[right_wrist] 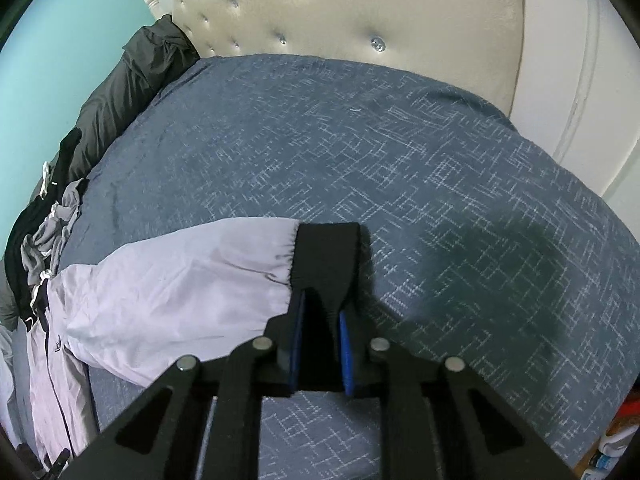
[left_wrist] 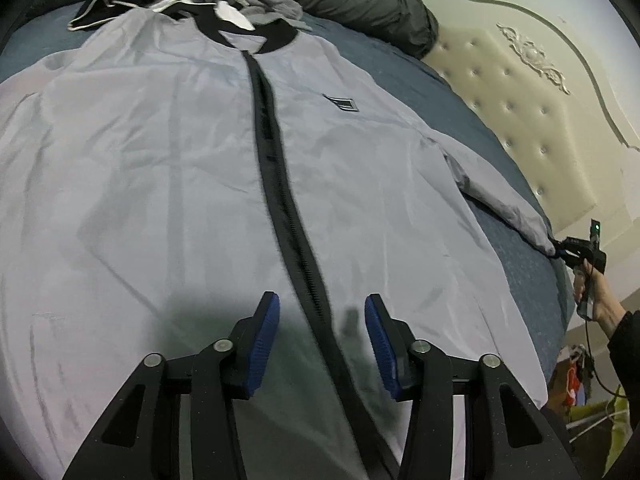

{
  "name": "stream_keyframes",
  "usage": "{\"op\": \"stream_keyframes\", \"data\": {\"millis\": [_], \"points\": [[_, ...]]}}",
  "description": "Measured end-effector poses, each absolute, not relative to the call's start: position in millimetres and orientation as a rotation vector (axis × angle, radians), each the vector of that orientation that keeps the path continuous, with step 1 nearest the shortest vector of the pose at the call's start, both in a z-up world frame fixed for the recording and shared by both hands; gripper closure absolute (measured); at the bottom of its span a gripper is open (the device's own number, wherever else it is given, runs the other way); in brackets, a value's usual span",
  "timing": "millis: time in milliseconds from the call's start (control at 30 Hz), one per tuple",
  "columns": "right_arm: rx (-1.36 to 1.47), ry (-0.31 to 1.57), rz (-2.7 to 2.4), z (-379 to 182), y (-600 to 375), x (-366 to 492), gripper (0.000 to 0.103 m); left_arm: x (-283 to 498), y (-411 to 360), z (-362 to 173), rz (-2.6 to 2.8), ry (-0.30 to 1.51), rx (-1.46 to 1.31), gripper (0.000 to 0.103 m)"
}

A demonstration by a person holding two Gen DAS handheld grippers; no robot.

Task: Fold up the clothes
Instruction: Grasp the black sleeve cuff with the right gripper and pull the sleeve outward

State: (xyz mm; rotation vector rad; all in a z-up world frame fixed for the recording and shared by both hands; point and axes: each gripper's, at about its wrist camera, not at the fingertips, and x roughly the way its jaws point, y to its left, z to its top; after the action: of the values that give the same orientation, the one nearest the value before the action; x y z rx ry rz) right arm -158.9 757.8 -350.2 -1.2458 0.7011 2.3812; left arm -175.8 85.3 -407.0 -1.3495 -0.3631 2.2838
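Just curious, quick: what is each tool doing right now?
Left tool: open, empty, above the jacket.
Right tool: shut on the black cuff.

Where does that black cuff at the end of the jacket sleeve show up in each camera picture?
Left wrist view: the black cuff is tiny, far right, pinched by the right gripper.
Right wrist view: the cuff is centre, clamped between the blue pads.
Shared landmark: the tufted headboard.

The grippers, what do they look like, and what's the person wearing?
Each hand-held gripper, left and right, has black linkage arms with silver pivot pins and blue ribbed pads. The right one carries a green light and a trailing black cable. The sleeve is dark.
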Motion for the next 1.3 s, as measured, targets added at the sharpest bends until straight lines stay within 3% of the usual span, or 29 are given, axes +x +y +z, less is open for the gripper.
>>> {"op": "stream_keyframes", "data": {"millis": [167,333,567,767,867,900,933,1033,1067,1133,1167,1200,1233,1300], "points": [[-1.262,0.666,2.394,-348.6,753.5,-157.5,0.093,-179.4,87.7,-425.8,2.28,-0.337,-1.402,0.074],[-1.259,0.645,2.387,-344.5,753.2,-157.7,0.099,-176.9,88.5,-426.4,2.289,-0.321,-1.388,0.075],[-1.311,0.688,2.361,-347.7,757.5,-157.7,0.099,-176.5,89.4,-426.4,2.292,-0.311,-1.383,0.075],[-1.137,0.807,2.359,-336.6,778.5,-148.6,0.088,-175.7,89.8,-425.9,2.297,-0.297,-1.382,0.075],[-1.145,0.89,2.35,-343.6,786.2,-157.6,0.071,-175.9,90.4,-425.9,2.298,-0.295,-1.382,0.075],[-1.151,0.919,2.348,-346.2,788.7,-160.9,0.054,-176.6,91.3,-426.0,2.298,-0.294,-1.382,0.075],[-1.156,0.947,2.344,-348.8,791.1,-164.2,0.047,-177.7,92.5,-426.0,2.298,-0.294,-1.382,0.075],[-1.194,0.917,2.341,-354.9,789.4,-174.3,0.047,-177.9,92.6,-425.8,2.297,-0.295,-1.383,0.075],[-1.19,0.905,2.353,-353.8,785.9,-174.6,0.047,-177.7,91.9,-424.9,2.299,-0.297,-1.382,0.075],[-1.183,0.891,2.376,-352.0,779.6,-176.0,0.059,-176.9,89.6,-422.0,2.305,-0.303,-1.377,0.075],[-1.186,0.875,2.374,-351.7,777.5,-177.6,0.061,-176.6,88.4,-420.5,2.308,-0.306,-1.374,0.075],[-1.188,0.843,2.371,-350.4,774.7,-178.7,0.072,-176.2,87.3,-419.0,2.311,-0.308,-1.371,0.075],[-1.183,0.823,2.37,-348.9,773.6,-179.0,0.089,-175.9,86.1,-417.5,2.314,-0.311,-1.368,0.075],[-1.167,0.797,2.376,-344.2,772.1,-179.0,0.093,-175.1,83.8,-414.5,2.32,-0.317,-1.363,0.075]]}}
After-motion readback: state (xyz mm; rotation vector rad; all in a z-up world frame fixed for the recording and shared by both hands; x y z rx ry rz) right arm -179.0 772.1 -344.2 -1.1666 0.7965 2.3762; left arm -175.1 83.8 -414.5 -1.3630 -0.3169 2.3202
